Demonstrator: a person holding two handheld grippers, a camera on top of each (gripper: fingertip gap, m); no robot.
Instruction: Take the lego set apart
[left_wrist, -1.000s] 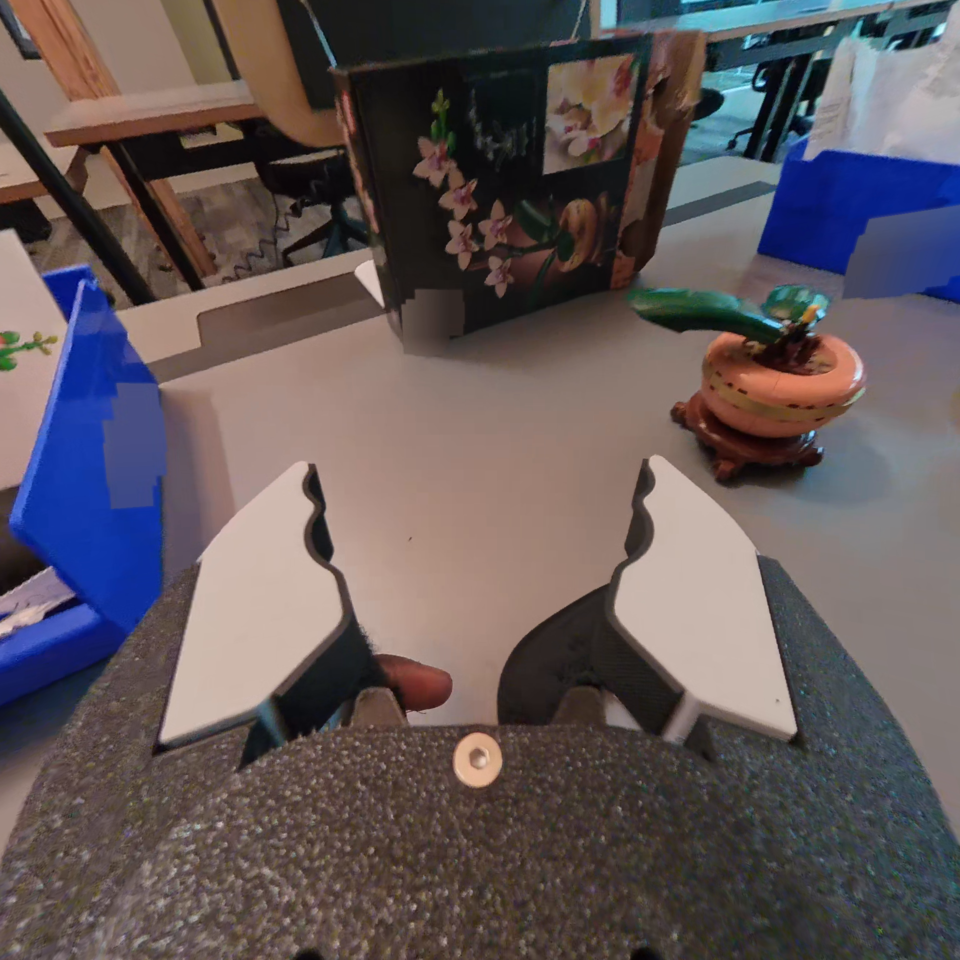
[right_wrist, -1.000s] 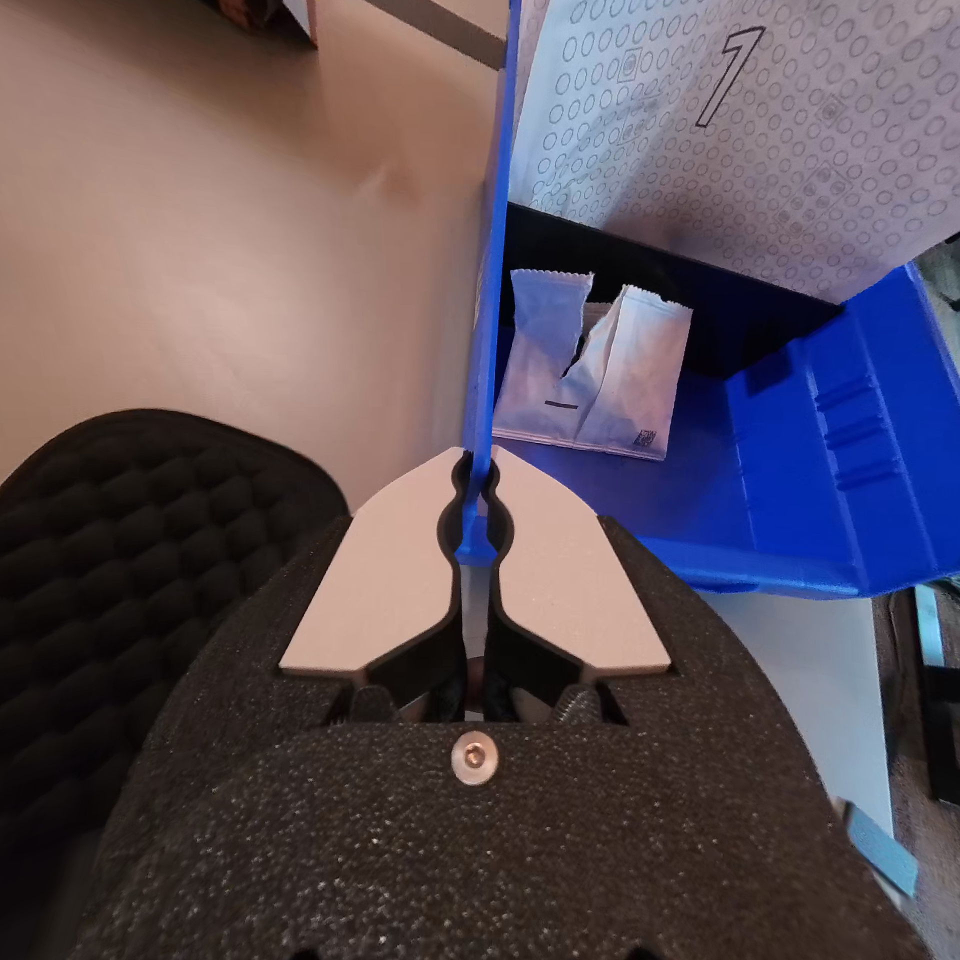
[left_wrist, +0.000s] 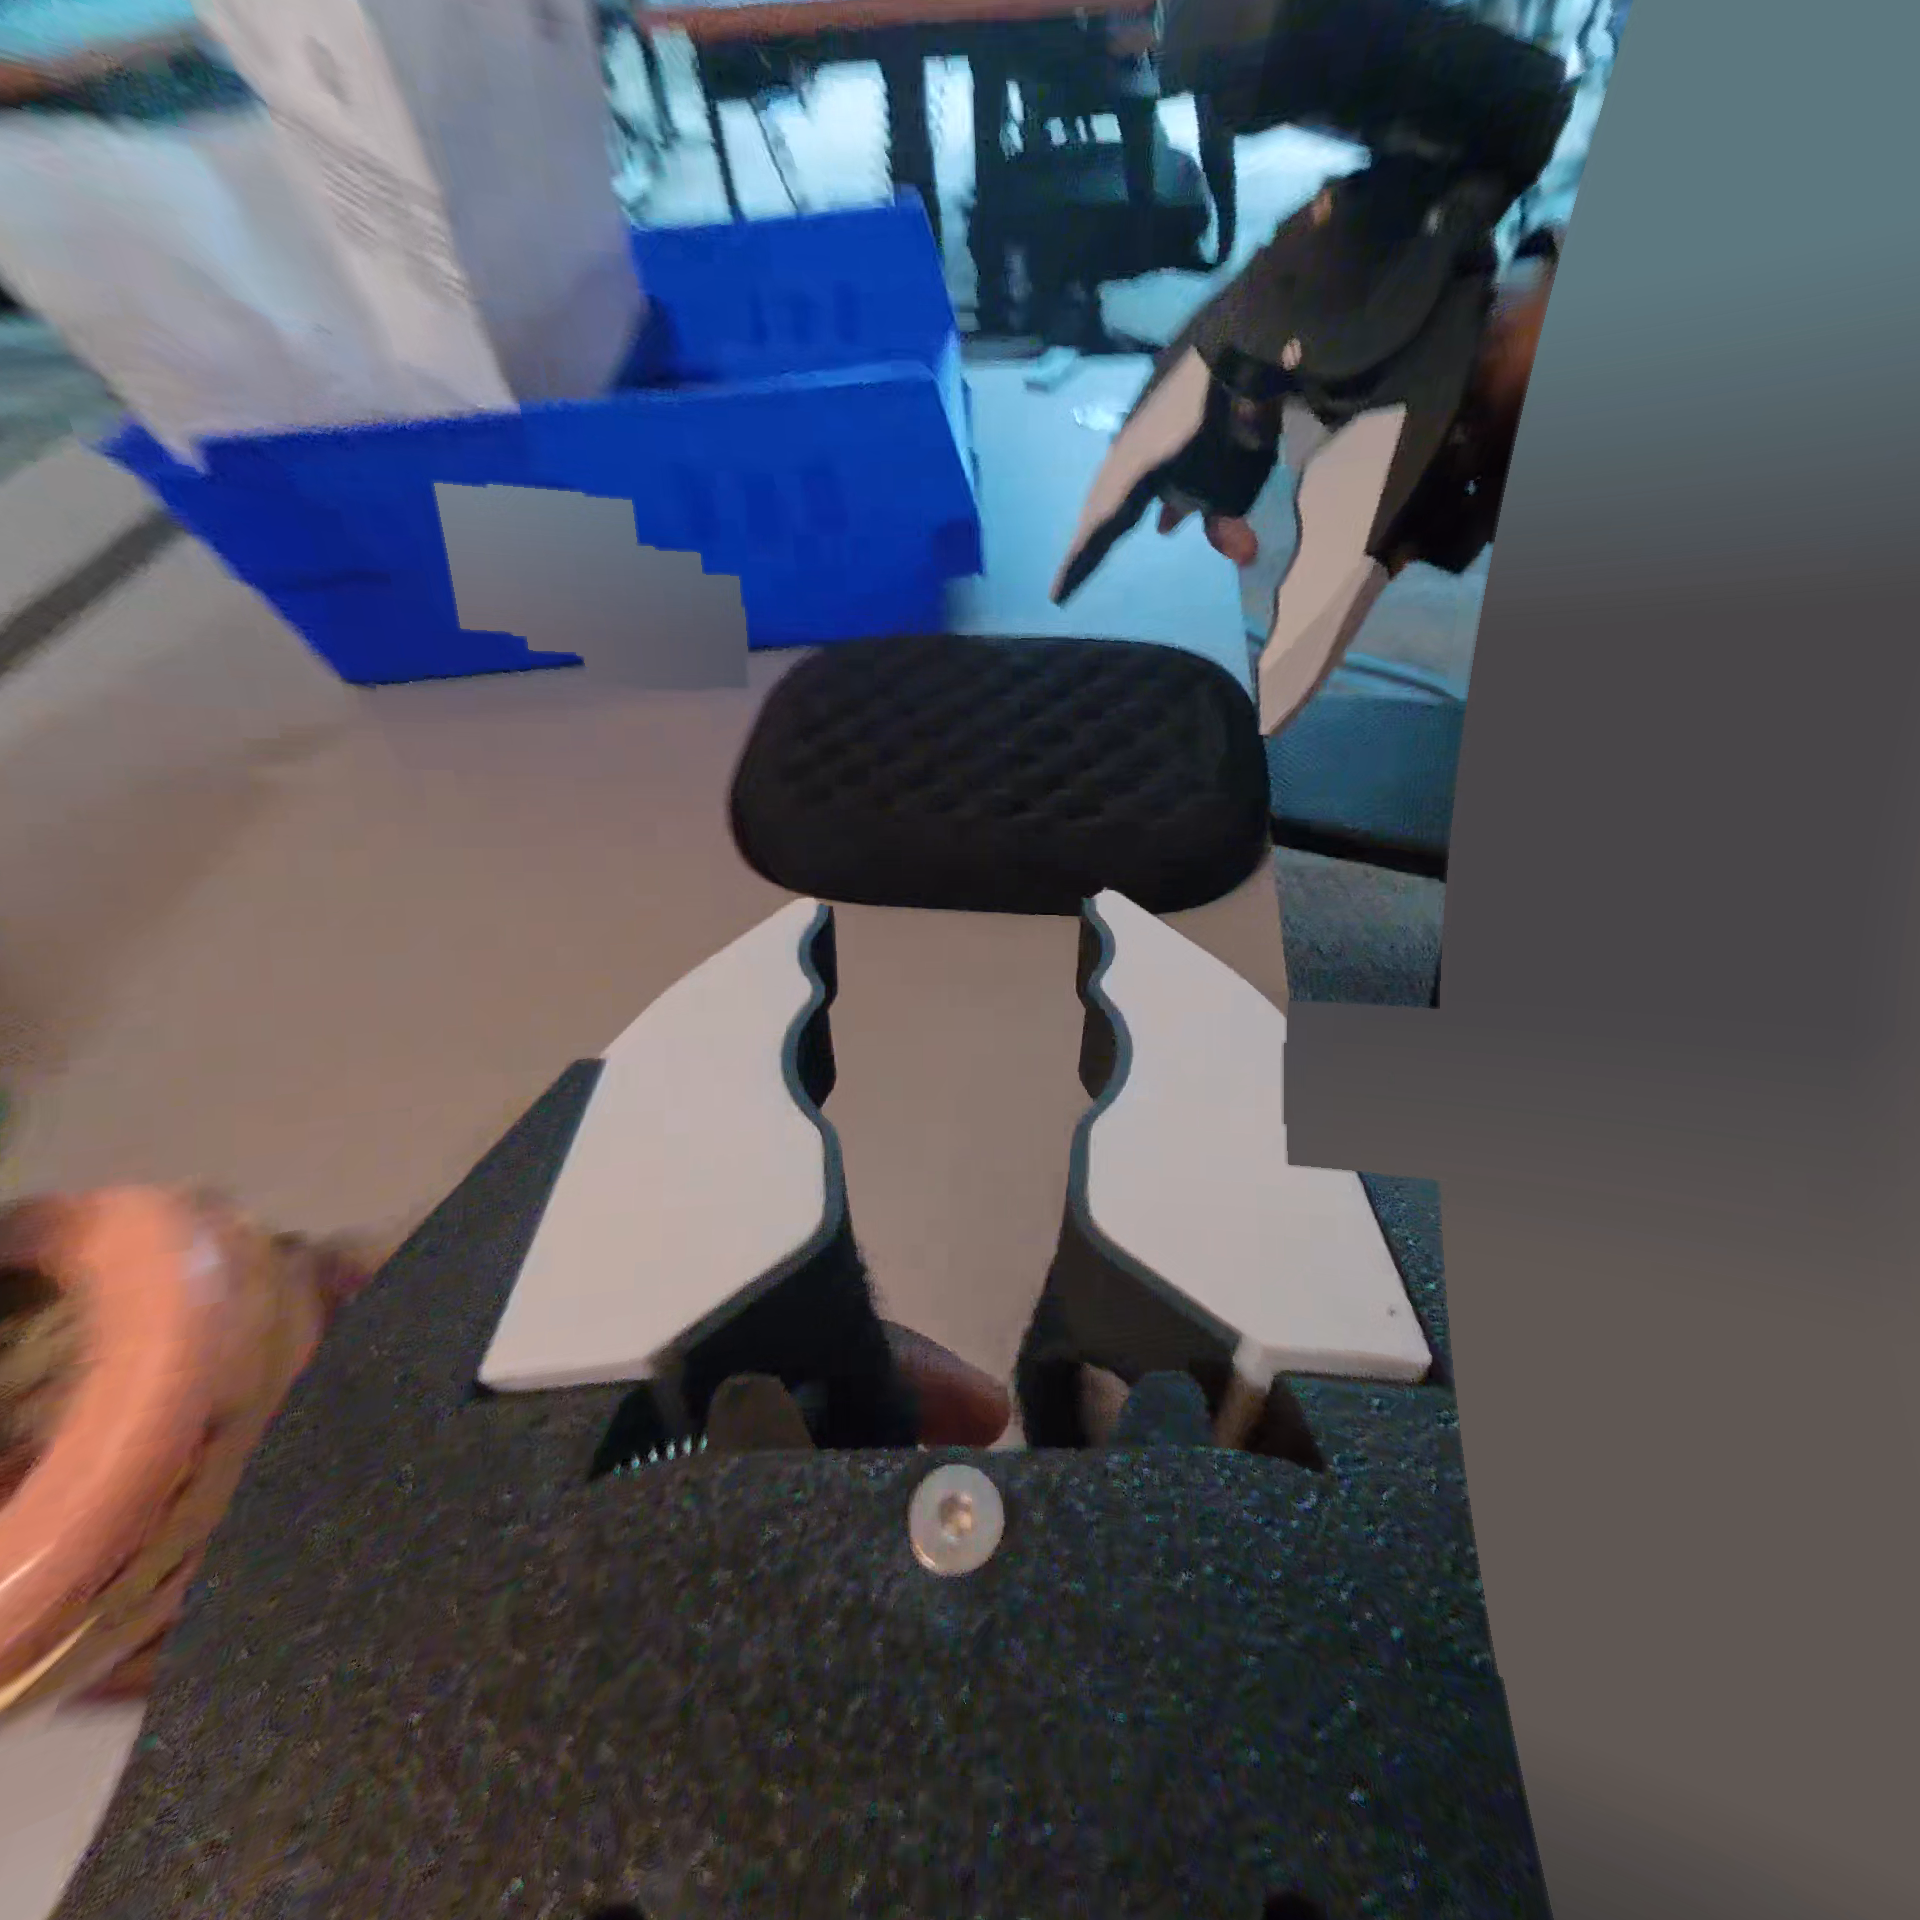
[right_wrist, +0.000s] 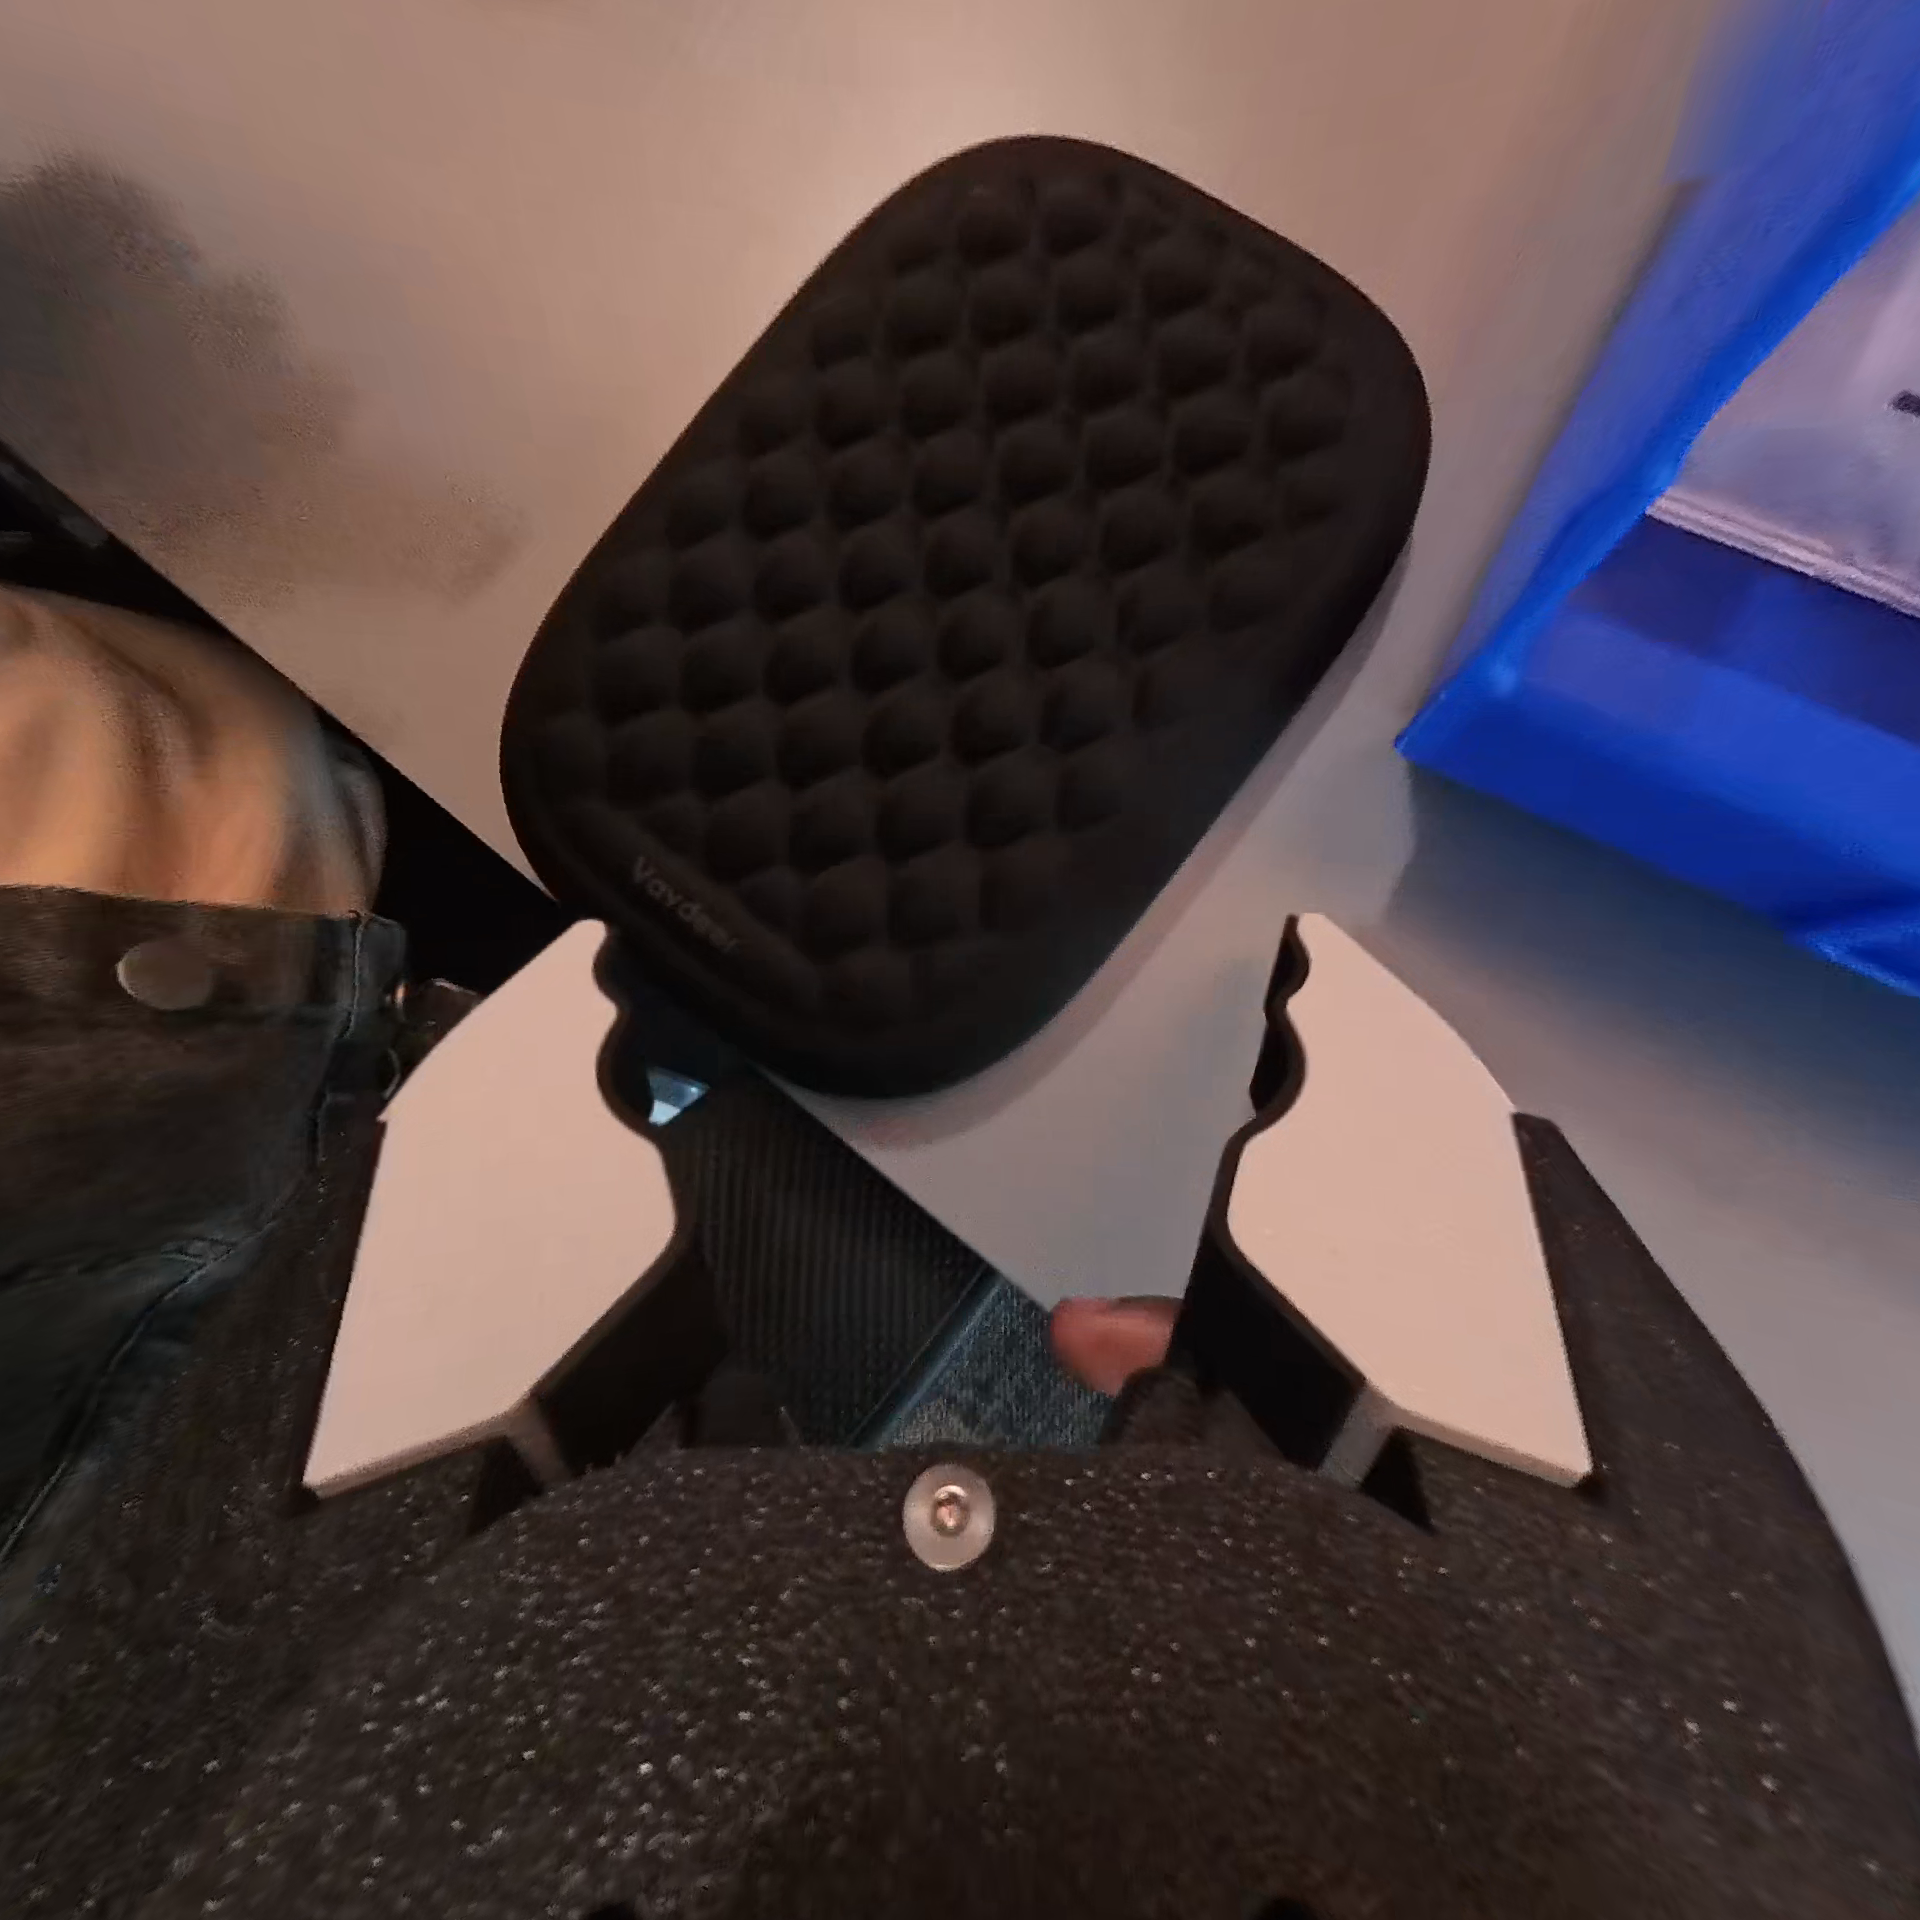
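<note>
Left gripper (left_wrist: 954, 935) with jaws parted to a moderate gap and nothing between them, aimed over the pale table (left_wrist: 343, 914) toward the near edge of a black dimpled pad (left_wrist: 1000, 771). Just past that pad, farther and to the left, a blue bin (left_wrist: 582, 509) with pale paper packaging (left_wrist: 312, 208) standing in it, blurred. At the far right, above the pad's right end, the right gripper (left_wrist: 1195, 613) held off the table, white fingers spread. Low at the near left edge, a blurred peach-coloured rounded shape, apparently the lego set's pot (left_wrist: 125, 1392), just beside the left gripper's body and outside its jaws; detail too smeared to read. From the right wrist view, right gripper (right_wrist: 945, 961) with jaws wide apart and empty, over the table's near edge, left fingertip (right_wrist: 561, 997) overlapping the near corner of the same black pad (right_wrist: 966, 623). Blue bin (right_wrist: 1662, 727) at the right, apart from the pad. A person's dark clothing (right_wrist: 156, 1143) at the left. Pad lying directly ahead of both grippers.
</note>
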